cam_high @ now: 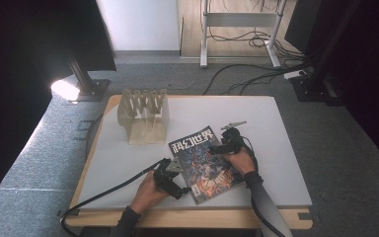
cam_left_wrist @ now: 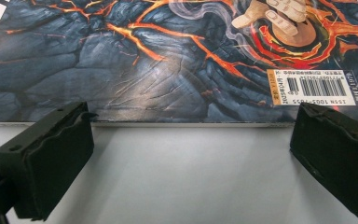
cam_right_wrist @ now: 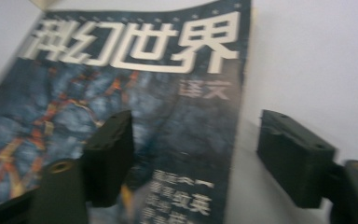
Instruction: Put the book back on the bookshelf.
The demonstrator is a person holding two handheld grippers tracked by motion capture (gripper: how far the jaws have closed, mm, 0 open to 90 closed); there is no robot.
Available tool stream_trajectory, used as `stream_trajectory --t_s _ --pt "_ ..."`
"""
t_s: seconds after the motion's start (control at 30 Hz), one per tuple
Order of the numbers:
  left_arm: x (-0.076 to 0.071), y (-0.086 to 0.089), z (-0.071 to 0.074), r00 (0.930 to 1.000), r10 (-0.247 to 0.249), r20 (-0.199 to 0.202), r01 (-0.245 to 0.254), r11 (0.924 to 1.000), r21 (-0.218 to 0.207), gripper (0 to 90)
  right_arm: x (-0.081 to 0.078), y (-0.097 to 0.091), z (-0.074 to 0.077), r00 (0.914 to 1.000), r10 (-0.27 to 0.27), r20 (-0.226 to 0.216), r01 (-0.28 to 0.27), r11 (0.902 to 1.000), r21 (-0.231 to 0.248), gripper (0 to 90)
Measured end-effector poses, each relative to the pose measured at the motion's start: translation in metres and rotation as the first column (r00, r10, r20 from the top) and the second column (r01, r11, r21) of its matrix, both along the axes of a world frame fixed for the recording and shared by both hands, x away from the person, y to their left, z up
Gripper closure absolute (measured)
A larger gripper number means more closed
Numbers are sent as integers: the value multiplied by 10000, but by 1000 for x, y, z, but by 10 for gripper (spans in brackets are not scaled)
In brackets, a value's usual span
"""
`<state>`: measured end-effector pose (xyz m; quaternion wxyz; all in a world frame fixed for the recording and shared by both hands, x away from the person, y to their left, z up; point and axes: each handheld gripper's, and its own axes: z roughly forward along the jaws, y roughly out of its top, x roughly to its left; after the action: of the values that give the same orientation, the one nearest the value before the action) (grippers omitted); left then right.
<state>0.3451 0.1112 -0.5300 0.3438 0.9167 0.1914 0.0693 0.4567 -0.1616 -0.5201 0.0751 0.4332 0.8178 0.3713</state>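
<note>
Magazine (cam_high: 205,163), a glossy one with a dark cover of cracked black rock and orange lava under large white Chinese characters, lies flat on the white tabletop (cam_high: 276,148), toward the near edge and turned at a slant. Its barcode corner (cam_left_wrist: 314,87) points to the person's left hand.

At the magazine's near left edge, the left gripper (cam_high: 170,176) rests low on the table. In the left gripper view its two black jaws stand wide apart, their tips just short of the cover's edge, with bare table between them and nothing held.

At the magazine's far right edge sits the right gripper (cam_high: 225,144). In the right gripper view, which is blurred, its jaws are partly open and straddle that edge: one jaw over the cover, the other over the table beside it. The pads do not press on the magazine.

Farther back on the table, well apart from the magazine, stands a pale wooden slotted rack (cam_high: 144,116).
</note>
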Motion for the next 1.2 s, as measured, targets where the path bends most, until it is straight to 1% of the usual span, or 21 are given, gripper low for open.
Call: stream_trajectory --t_s 0.03,0.07,0.1,0.13,0.17,0.23,0.27,0.33,0.43,0.47,0.53,0.57,0.6,0.7,0.77,0.9,1.03,1.1,1.17,1.2 --pt "0 0 0 10000 -1 -1 1 10000 -1 0 1 0 0 9998 106 -195 -99 9994 333 321" --pt "0 0 0 10000 -1 -1 1 10000 -1 0 1 0 0 9998 106 -195 -99 9994 333 321" --pt "0 0 0 10000 -3 -5 3 10000 2 0 0 0 0 9994 43 -348 -24 9986 535 309" --pt "0 0 0 10000 22 -15 -22 10000 -30 0 0 1 1 9988 -121 -480 150 9981 601 312" --pt "0 0 0 10000 27 -18 -27 10000 -36 0 0 1 1 9978 -325 -571 362 9973 644 329" --pt "0 0 0 10000 28 -19 -28 10000 -37 0 0 0 1 9971 -404 -647 449 9965 702 341" --pt "0 0 0 10000 24 -19 -25 10000 -36 0 -1 -2 1 9957 -517 -774 582 9947 848 375" --pt "0 0 0 10000 1 -14 -1 10000 -5 0 -2 -4 2 9953 -512 -822 582 9946 862 387" --pt "0 0 0 10000 19 -21 -19 10000 -28 0 -7 -10 2 9928 -369 -1136 496 9925 1115 420" --pt "0 0 0 10000 26 -21 -26 10000 -36 0 -9 -12 2 9920 -208 -1248 369 9911 1283 436" --pt "0 0 0 10000 -8 -9 8 10000 4 0 -14 -14 4 9933 -79 -1156 266 9866 1611 450" --pt "0 0 0 10000 -11 -8 11 10000 5 0 -16 -12 10 9947 51 -1025 100 9891 1467 460" --pt "0 0 0 10000 -9 -8 9 10000 6 0 -16 -12 10 9947 51 -1025 100 9891 1467 460" --pt "0 0 0 10000 -6 2 6 10000 12 0 -12 -6 15 9959 274 -866 -199 9960 871 467" --pt "0 -1 0 10000 18 38 -18 10000 29 0 -6 -2 16 9959 423 -805 -378 9977 560 490" --pt "0 0 0 10000 -4 46 4 10000 66 0 9 5 18 9954 633 -718 -589 9964 608 536" --pt "0 -1 0 10000 3 29 -3 10000 52 0 18 14 20 9944 846 -640 -824 9959 367 559" --pt "0 0 0 10000 -2 41 2 10000 56 0 19 17 24 9939 980 -506 -967 9949 273 619" --pt "0 0 0 10000 -6 36 6 10000 55 0 17 18 29 9937 1069 -343 -1069 9943 13 719" --pt "0 0 0 10000 -38 39 38 10000 90 0 16 18 31 9931 1130 -320 -1132 9936 -48 753"
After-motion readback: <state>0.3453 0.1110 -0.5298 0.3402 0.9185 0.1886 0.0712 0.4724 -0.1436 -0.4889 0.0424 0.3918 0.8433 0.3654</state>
